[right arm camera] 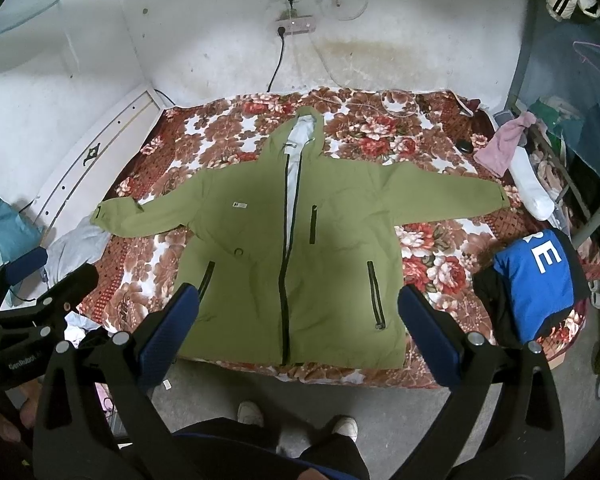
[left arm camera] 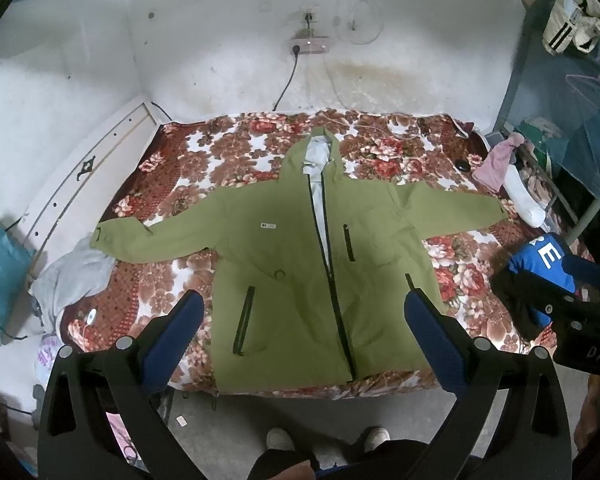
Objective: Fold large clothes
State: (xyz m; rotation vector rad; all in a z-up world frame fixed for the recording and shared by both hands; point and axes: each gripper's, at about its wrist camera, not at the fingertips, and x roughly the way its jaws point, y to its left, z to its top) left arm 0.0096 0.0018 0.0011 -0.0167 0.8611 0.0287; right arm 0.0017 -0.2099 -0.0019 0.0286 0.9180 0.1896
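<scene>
Matt green cloth jacket [left arm camera: 292, 264], floral woven bedspread [left arm camera: 384, 148], rough stained plaster wall [left arm camera: 220, 40]

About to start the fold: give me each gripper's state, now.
Left gripper: open, holding nothing, above the green jacket.
Right gripper: open, holding nothing.

One green hooded jacket [left arm camera: 300, 264] lies at frame centre on one floral bedspread [left arm camera: 384, 152]. Two grippers: left gripper [left arm camera: 304, 308], right gripper [right arm camera: 300, 300], two blue-padded fingers [left arm camera: 172, 340] each. Lower right: one blue garment [right arm camera: 534, 280]; right edge: one pink cloth [right arm camera: 504, 144]; left edge: one grey garment [left arm camera: 72, 276]; bottom: two shoes [right arm camera: 250, 414].
</scene>
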